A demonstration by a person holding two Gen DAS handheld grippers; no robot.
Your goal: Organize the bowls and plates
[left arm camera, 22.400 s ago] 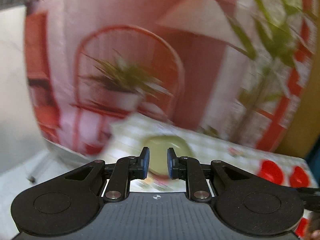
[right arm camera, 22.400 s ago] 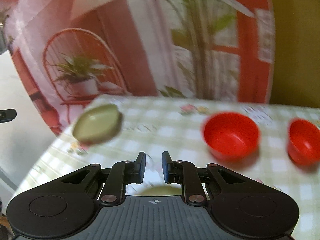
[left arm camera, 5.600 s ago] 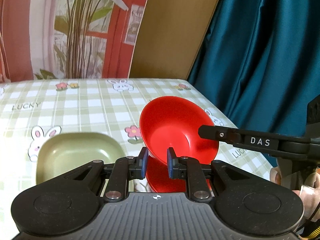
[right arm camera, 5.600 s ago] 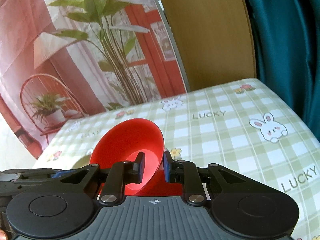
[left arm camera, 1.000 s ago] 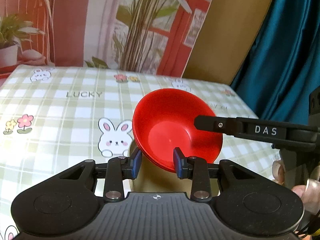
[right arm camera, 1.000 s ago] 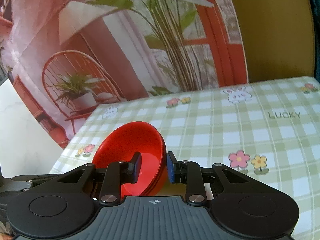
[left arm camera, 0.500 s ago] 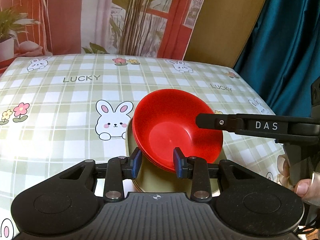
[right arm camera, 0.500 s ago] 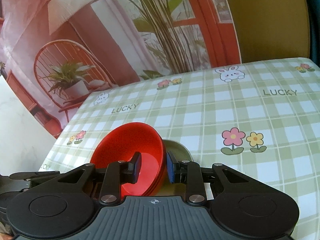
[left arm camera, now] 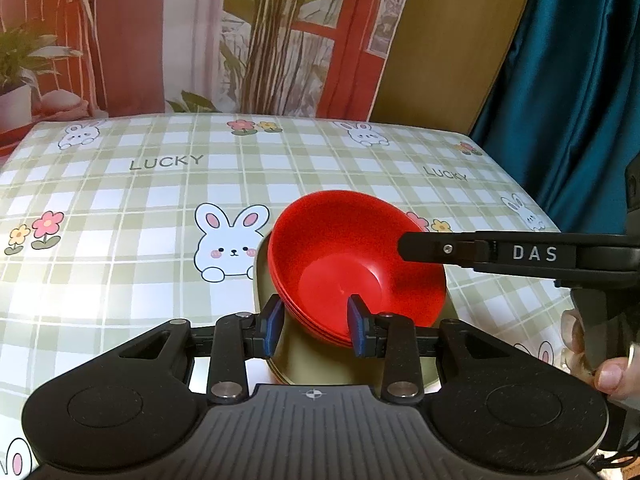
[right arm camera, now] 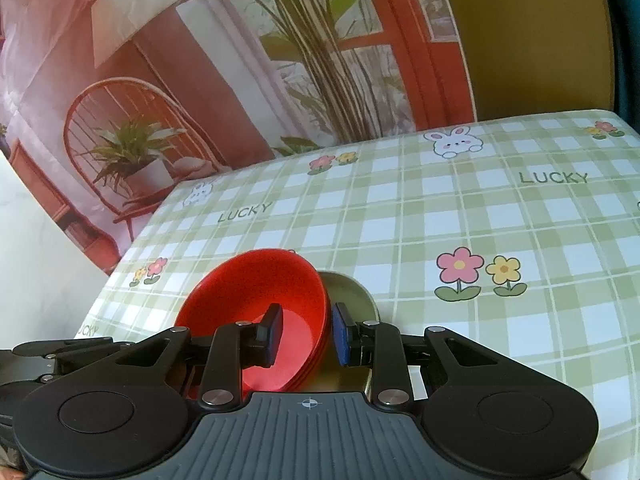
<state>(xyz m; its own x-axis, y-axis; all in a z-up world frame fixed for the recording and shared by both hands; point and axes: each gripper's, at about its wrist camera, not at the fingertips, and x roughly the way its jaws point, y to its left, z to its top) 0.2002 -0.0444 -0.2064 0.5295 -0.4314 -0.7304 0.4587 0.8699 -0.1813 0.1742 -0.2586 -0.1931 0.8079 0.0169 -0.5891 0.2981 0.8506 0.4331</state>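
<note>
Setting the red bowls (left arm camera: 356, 264) flat on the green plate (left arm camera: 320, 368) near the cloth's (left arm camera: 120, 208) 6 o'clock edge. Left claw (left arm camera: 316, 330) and right claw (right arm camera: 306, 334) both pinching rims: let go gently, together.

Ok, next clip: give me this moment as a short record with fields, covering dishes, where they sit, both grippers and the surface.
dishes: stack of red bowls, nested, tilted, over green plates
plates: olive green, stacked on the tablecloth, mostly hidden under the bowls
left gripper: fingers astride the near rim of the bowl stack, one inside, one outside
right gripper: fingers astride the opposite rim, one inside, one outside
tablecloth: green check, rabbits, flowers, LUCKY lettering
person: fingers on the right gripper's handle
</note>
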